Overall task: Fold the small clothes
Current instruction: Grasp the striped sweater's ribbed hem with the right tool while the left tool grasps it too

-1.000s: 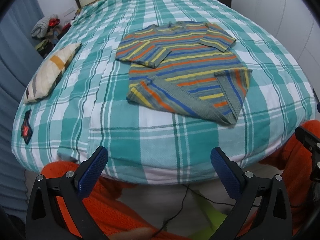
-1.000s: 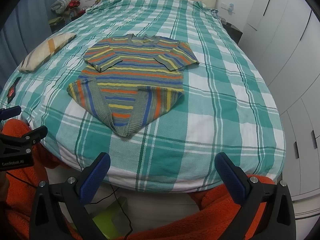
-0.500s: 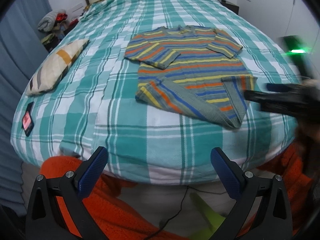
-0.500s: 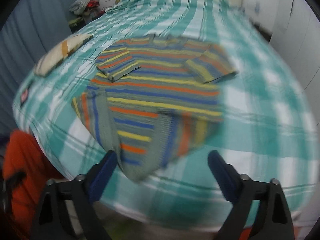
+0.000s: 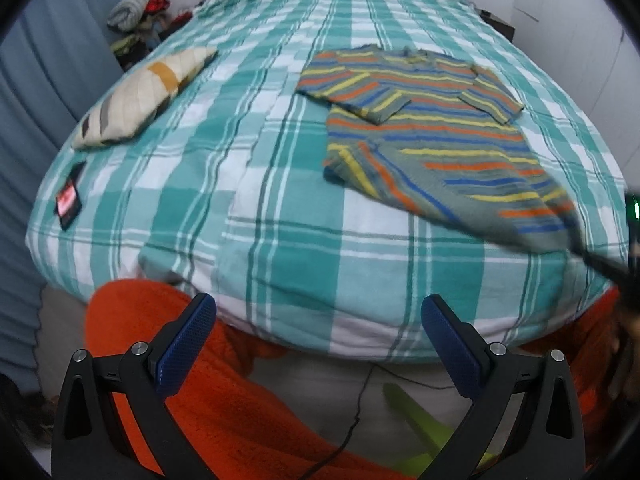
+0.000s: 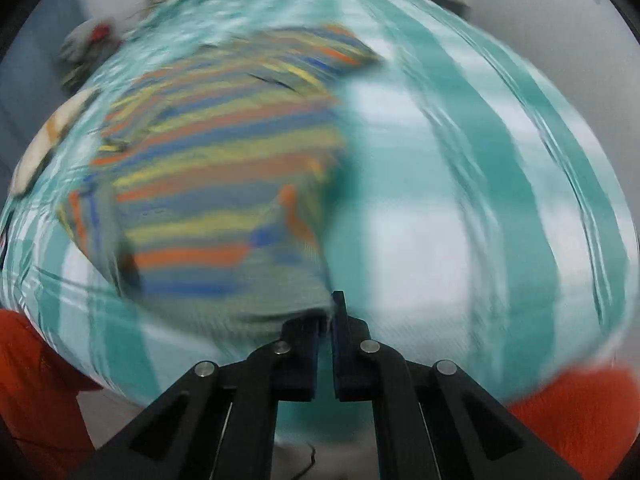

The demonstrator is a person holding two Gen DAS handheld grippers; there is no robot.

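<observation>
A small striped sweater (image 5: pixel 432 136), grey with orange, yellow and blue bands, lies on the bed with both sleeves folded across its front. My left gripper (image 5: pixel 316 344) is open and empty, held off the bed's near edge. My right gripper (image 6: pixel 326 320) is shut on the sweater's near hem corner (image 6: pixel 280 300); this view is badly blurred. In the left wrist view the right gripper (image 5: pixel 608 268) shows at the far right edge, pulling that corner (image 5: pixel 552 236) out toward the bed edge.
The bed has a teal and white plaid cover (image 5: pixel 280 240). A striped cushion (image 5: pixel 144 96) and a small dark tag (image 5: pixel 68 200) lie on its left side. An orange fleece garment (image 5: pixel 208 400) is below the bed edge. A pile of clothes (image 5: pixel 136 12) sits at the back left.
My right gripper moved in over the bed and shut on the sweater's near hem corner, stretching it toward the edge. My left gripper stayed open and shifted a little left.
</observation>
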